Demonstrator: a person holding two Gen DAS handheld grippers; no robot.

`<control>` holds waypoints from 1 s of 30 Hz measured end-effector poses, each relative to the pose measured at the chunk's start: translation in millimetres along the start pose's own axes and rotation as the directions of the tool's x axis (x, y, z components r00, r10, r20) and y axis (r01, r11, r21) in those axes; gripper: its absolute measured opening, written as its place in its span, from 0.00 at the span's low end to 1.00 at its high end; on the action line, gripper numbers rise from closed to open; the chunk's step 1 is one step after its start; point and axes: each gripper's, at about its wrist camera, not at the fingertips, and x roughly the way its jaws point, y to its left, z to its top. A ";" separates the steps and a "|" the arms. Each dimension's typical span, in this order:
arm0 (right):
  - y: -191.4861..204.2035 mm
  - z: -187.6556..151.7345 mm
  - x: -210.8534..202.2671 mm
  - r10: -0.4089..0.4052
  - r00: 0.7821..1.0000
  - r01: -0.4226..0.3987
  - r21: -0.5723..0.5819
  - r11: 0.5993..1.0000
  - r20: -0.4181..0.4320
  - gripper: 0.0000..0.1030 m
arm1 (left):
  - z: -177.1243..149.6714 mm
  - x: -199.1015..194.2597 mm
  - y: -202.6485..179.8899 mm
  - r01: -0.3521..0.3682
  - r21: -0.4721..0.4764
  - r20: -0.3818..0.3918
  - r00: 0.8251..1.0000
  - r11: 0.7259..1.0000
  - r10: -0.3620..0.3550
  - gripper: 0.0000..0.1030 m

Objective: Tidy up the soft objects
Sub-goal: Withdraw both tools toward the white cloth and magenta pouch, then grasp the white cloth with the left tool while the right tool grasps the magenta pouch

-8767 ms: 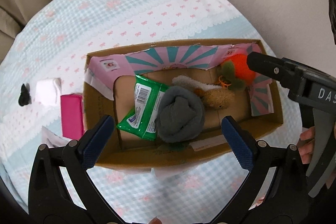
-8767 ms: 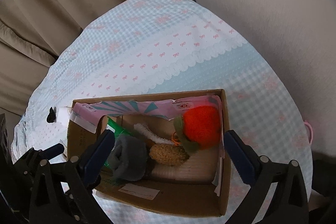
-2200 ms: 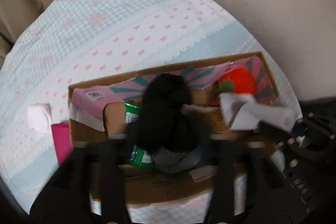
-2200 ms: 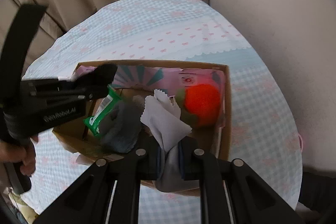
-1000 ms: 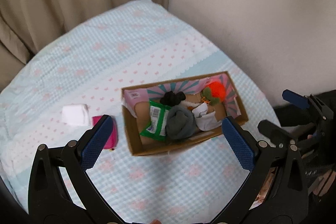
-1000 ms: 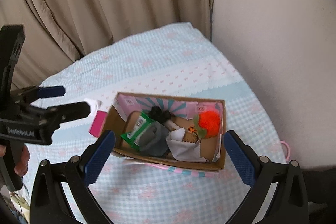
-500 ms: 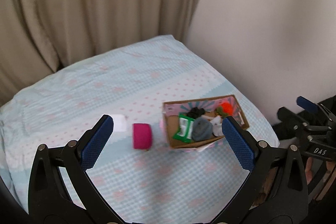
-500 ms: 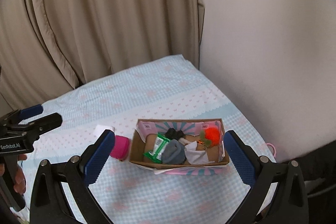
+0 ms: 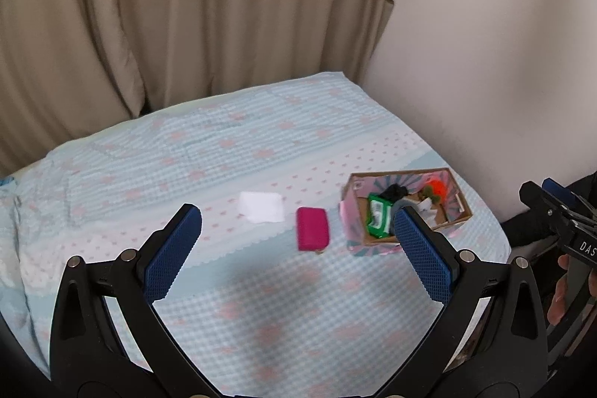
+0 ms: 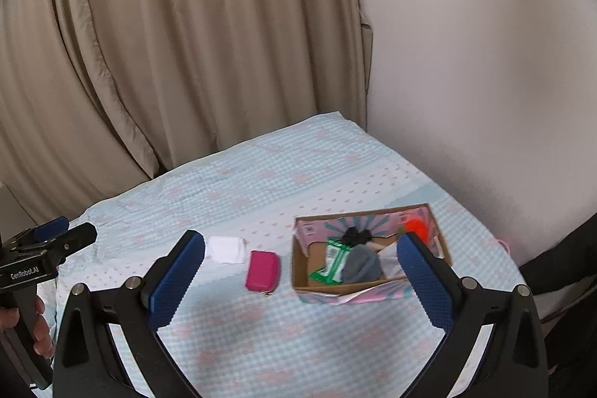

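A cardboard box [image 9: 461, 200] [image 10: 298, 271] with a pink lining sits on the bed at the right. In it lie a green wipes pack [image 10: 332, 263], a grey rolled sock [image 10: 360, 265], a black soft item [image 10: 354, 234], a white cloth [image 10: 390, 258] and an orange plush [image 10: 416, 224]. A pink pouch [image 9: 312, 228] [image 10: 262, 270] and a white folded cloth [image 9: 261, 206] [image 10: 225, 248] lie left of the box. My left gripper [image 9: 298, 248] and my right gripper [image 10: 300, 280] are both open and empty, held high and well back from the box.
The bed has a light blue checked cover [image 9: 224, 152] with pink bows. Beige curtains [image 10: 168, 43] hang behind it and a plain wall [image 10: 466, 62] stands at the right. The other gripper shows at each view's edge.
Both grippers have pulled further back and up from the box, so it looks smaller. The black item and white cloth now lie in the box, released earlier.
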 end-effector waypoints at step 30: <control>111.8 -158.1 285.1 -0.027 0.982 0.018 -0.051 0.999 -0.189 1.00 | -65.3 333.7 97.1 0.112 0.003 -0.244 0.964 0.994 -0.107 1.00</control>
